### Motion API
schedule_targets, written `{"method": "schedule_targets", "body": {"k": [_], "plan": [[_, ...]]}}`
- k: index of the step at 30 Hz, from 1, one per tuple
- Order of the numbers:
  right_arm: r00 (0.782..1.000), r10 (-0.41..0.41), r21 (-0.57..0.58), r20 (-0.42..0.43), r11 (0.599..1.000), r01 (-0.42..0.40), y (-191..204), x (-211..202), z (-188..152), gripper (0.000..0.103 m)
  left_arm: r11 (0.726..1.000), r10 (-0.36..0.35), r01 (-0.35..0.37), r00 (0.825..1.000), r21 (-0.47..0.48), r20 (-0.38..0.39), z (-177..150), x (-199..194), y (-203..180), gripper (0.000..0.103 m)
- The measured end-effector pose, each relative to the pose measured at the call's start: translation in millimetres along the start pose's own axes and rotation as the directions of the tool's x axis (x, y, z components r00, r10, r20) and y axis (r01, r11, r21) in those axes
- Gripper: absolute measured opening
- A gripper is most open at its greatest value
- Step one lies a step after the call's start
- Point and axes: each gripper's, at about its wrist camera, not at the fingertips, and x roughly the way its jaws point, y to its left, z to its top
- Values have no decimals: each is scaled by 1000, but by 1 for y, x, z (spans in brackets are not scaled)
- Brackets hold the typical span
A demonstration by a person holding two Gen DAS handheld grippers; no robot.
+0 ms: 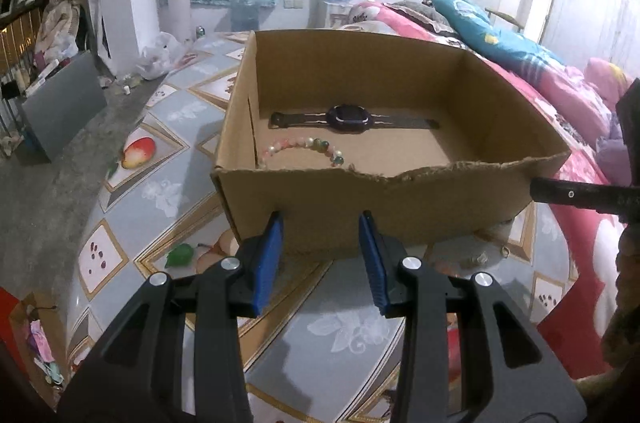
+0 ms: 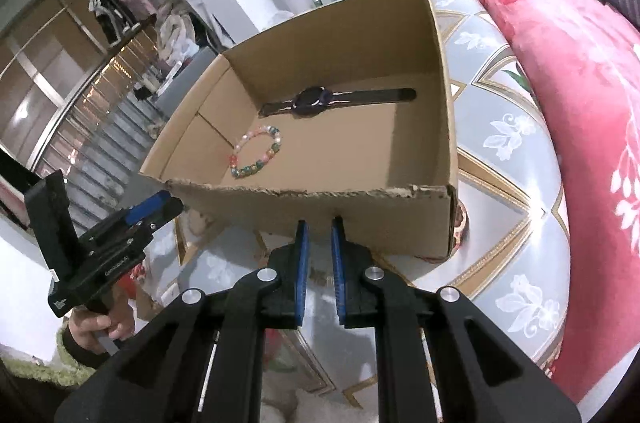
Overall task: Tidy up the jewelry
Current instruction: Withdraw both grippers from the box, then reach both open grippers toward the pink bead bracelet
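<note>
An open cardboard box stands on the patterned table; it also shows in the right wrist view. Inside lie a black watch laid flat and a pastel bead bracelet in front of it. My left gripper is open and empty, just short of the box's near wall; it also shows in the right wrist view. My right gripper is open with a narrow gap, empty, near the box's front wall. Its black body enters the left wrist view at right.
The round table wears a blue-grey cloth with fruit prints. Small items lie by the box's right corner. A bed with pink bedding runs along the right. Floor clutter lies at left.
</note>
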Motion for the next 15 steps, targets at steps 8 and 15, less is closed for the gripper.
{"method": "schedule_targets", "body": {"k": [8, 15], "plan": [[1000, 16, -41, -10, 999, -17, -2, -1, -15, 31, 975, -213, 219, 972, 49, -101, -18, 1, -38, 38], [998, 8, -17, -54, 1000, -9, -16, 10, -42, 31, 941, -225, 277, 941, 193, -251, -46, 30, -96, 39]]}}
